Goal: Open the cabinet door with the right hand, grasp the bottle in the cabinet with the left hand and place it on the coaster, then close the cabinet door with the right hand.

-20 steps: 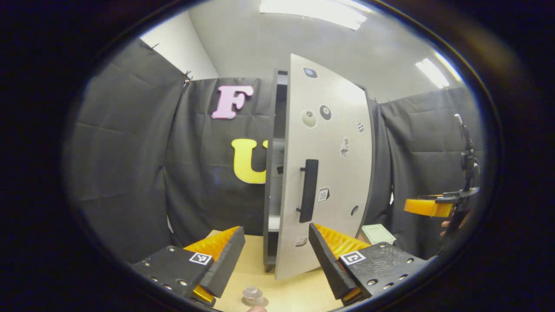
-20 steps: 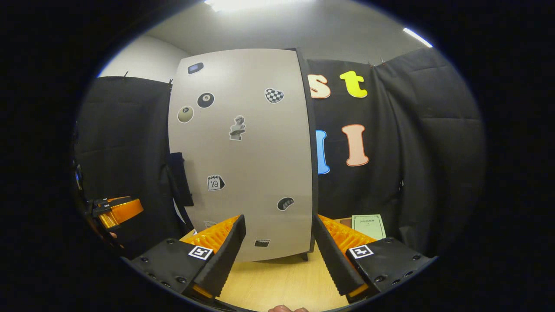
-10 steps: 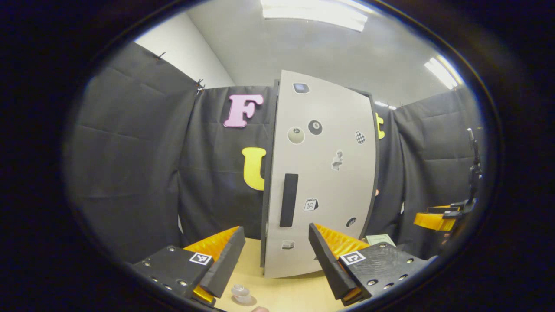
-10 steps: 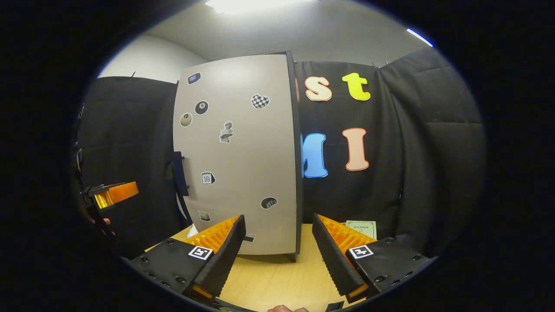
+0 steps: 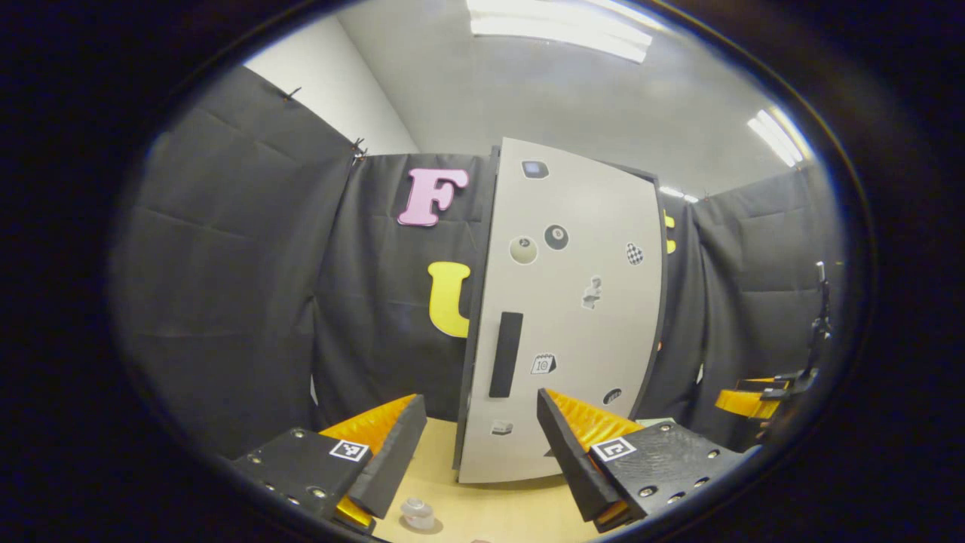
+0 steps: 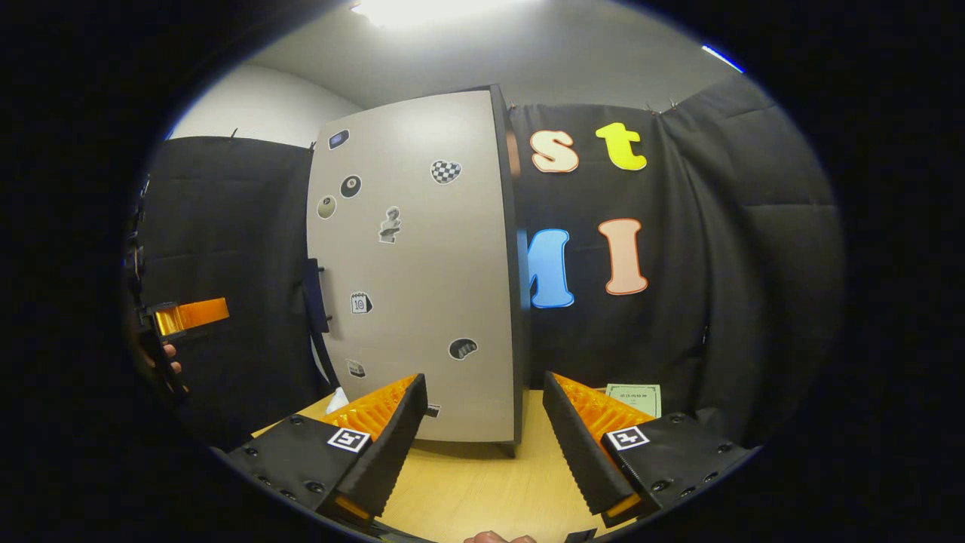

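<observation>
- Two grippers, both held back from the cabinet: the left gripper (image 5: pixel 479 452) has its fingers spread with nothing between them, and the right gripper (image 6: pixel 482 445) is likewise spread and empty.
- Door (image 5: pixel 565 317) lies flush against the cabinet, so the closing step looks done or nearly so; no gap shows along its handle edge.
- Handle (image 5: pixel 506 354) is a dark vertical bar standing proud of the door. It looks stiff, and the door likely swings lightly on its hinges; the bar's middle is the place to grip for a pull, and the flat panel beside it takes a push.
- From the right gripper, the handle (image 6: pixel 315 296) sits at the door's far-left edge, up and left of the fingers and well apart from them.
- Bottle (image 5: pixel 417 513) stands on the table (image 5: pixel 497 513) in front of the cabinet, just below the left gripper's left finger and apart from it. It looks small, clear and light, probably smooth, so a grip round its body would suit.
- Whether it rests on a coaster, I cannot tell.
- Paper card (image 6: pixel 633 397) lies on the table right of the cabinet.
</observation>
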`<state>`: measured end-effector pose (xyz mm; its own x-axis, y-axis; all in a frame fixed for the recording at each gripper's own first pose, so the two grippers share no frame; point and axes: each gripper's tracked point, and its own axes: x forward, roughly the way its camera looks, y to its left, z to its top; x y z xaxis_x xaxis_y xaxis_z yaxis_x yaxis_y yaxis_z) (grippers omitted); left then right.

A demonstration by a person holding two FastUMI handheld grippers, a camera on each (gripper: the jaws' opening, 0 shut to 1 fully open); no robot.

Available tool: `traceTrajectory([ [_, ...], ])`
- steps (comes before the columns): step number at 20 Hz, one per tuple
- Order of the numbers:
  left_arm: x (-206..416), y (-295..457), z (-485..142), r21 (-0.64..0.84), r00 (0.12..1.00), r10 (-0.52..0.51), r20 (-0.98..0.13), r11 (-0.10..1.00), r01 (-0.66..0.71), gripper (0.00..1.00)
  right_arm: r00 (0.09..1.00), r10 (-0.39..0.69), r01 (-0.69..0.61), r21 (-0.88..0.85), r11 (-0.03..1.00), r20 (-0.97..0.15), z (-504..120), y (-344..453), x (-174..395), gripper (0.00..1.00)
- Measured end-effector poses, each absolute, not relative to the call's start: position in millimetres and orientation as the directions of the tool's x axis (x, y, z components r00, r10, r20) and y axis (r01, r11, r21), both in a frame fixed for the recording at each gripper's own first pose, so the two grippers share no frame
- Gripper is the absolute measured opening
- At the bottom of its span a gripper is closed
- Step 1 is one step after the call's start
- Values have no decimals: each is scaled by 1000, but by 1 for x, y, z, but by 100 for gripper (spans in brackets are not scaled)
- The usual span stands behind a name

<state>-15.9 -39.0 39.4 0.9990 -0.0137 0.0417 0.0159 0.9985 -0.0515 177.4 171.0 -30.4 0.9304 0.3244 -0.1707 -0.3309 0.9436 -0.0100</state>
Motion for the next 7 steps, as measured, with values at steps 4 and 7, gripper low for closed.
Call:
traceTrajectory([
  [4, -5, -27, 34, -69, 999, -7, 35, 998, 10, 89, 934, 322, -329, -22, 944, -154, -29, 180, 188, 98],
  [7, 9, -30, 37, -69, 999, -29, 41, 997, 32, 89, 934, 328, -335, -27, 942, -146, -28, 191, 195, 98],
])
